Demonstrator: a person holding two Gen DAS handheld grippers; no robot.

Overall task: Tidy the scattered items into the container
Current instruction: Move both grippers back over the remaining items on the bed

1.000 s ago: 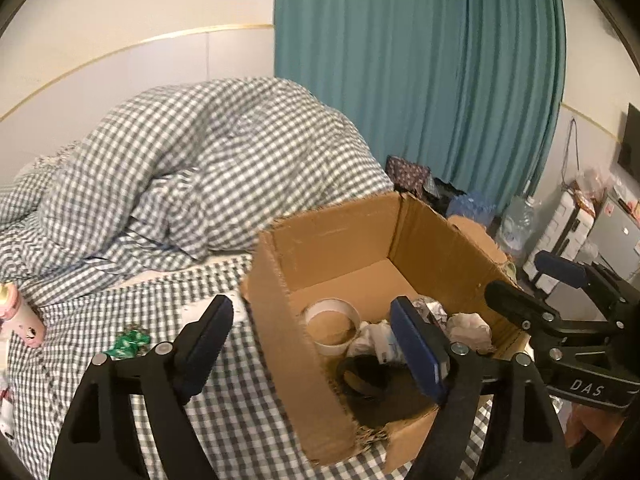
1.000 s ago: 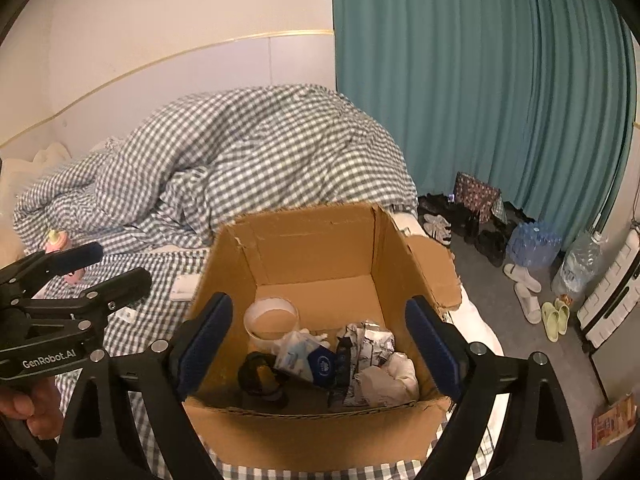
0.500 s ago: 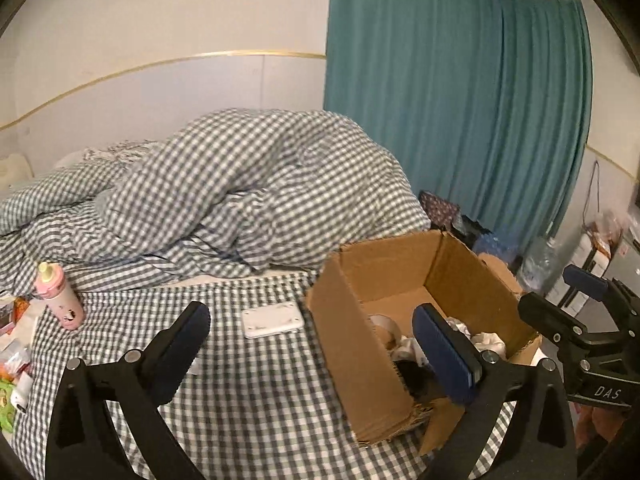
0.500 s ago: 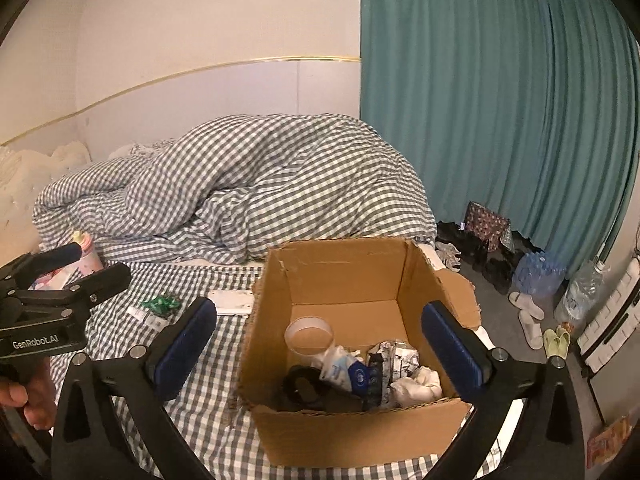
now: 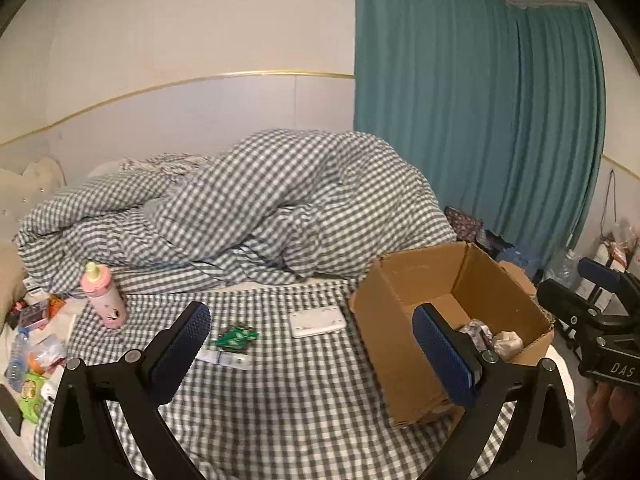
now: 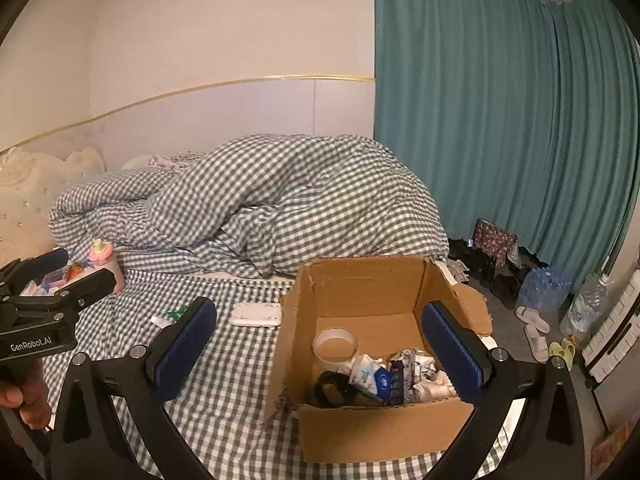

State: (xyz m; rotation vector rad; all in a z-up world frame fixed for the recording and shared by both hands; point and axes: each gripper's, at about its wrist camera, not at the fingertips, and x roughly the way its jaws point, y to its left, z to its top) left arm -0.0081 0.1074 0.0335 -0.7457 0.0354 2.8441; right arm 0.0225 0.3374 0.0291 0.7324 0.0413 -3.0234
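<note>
Still, we have work ahead: both of our claws hang released with nothing between their blue ribbed pads, so nothing is in hand yet.

Far left of the left gripper (image 5: 312,344), a heap of crinkly wrappers (image 5: 38,364) lies at the bed's edge; we judge that thin foil could slip from wide flat pads or be nudged off the mattress. Just beyond its left finger stands the pink bottle (image 5: 105,298), a smooth upright cylinder with a pale cap; a sideways bump would likely topple it on the soft bedding. Between the fingers, farther ahead, lie a green packet (image 5: 236,337) and a flat white strip (image 5: 226,358), both so low that pads may pinch the checked sheet (image 5: 280,400) instead. A white rounded slab (image 5: 318,321) sits just left of the cardboard box (image 5: 404,356).

From the right gripper (image 6: 320,344), the box (image 6: 372,432) lies straight ahead, its corrugated near corner torn and its left wall leaning. Inside it are a tape roll (image 6: 335,345) and crumpled papers (image 6: 412,368). We suspect a heavy drop against that wall could tip light contents out.
</note>
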